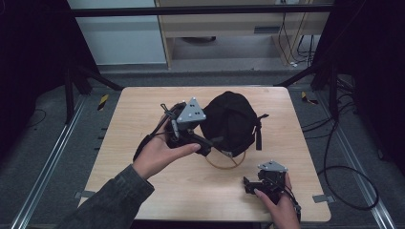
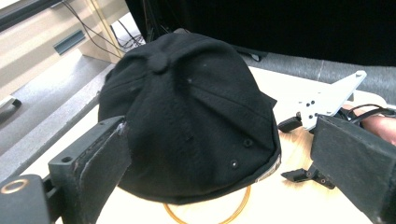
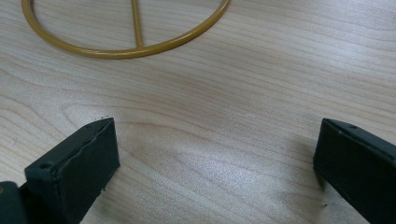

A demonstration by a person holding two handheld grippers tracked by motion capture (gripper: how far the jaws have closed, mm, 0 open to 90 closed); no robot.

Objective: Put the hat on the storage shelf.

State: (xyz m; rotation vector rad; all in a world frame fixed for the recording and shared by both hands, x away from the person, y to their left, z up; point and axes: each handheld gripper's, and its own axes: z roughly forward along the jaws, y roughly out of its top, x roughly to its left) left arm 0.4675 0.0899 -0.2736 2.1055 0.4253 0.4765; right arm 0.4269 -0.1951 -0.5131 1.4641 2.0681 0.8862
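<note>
The left gripper's (image 2: 219, 154) fingers (image 2: 93, 163) stand spread wide, released, one to each side of the cap's (image 2: 187, 112) near edge; whether the nearer pad touches the cloth at the cap's side I cannot tell. In the high view this gripper (image 1: 210, 142) lies just beside the cap (image 1: 229, 119), its grey plate (image 1: 192, 112) uppermost, held by the left hand (image 1: 160, 155) whose dark sleeve (image 1: 114, 200) comes in from the bottom edge.

The cap is black, crown up with its top button showing, and sits near the middle of the worktop (image 1: 143, 105), slightly toward the far side. It rests on a gold wire ring (image 2: 208, 214), whose near arc pokes out from under the brim (image 1: 227, 164). A black strap (image 1: 259, 131) hangs off the cap's right side.

The right gripper's (image 3: 212, 163) fingers (image 3: 79, 168) are likewise parted and hold nothing, with bare pale wood between them and the ring (image 3: 126, 49), with a straight bar across it, lying beyond. In the high view the right gripper (image 1: 249, 185) sits low near the worktop's near right corner, well apart from the cap, in the right hand (image 1: 279, 207).

A black cable (image 1: 351, 191) loops on the grey floor to the right of the worktop.
</note>
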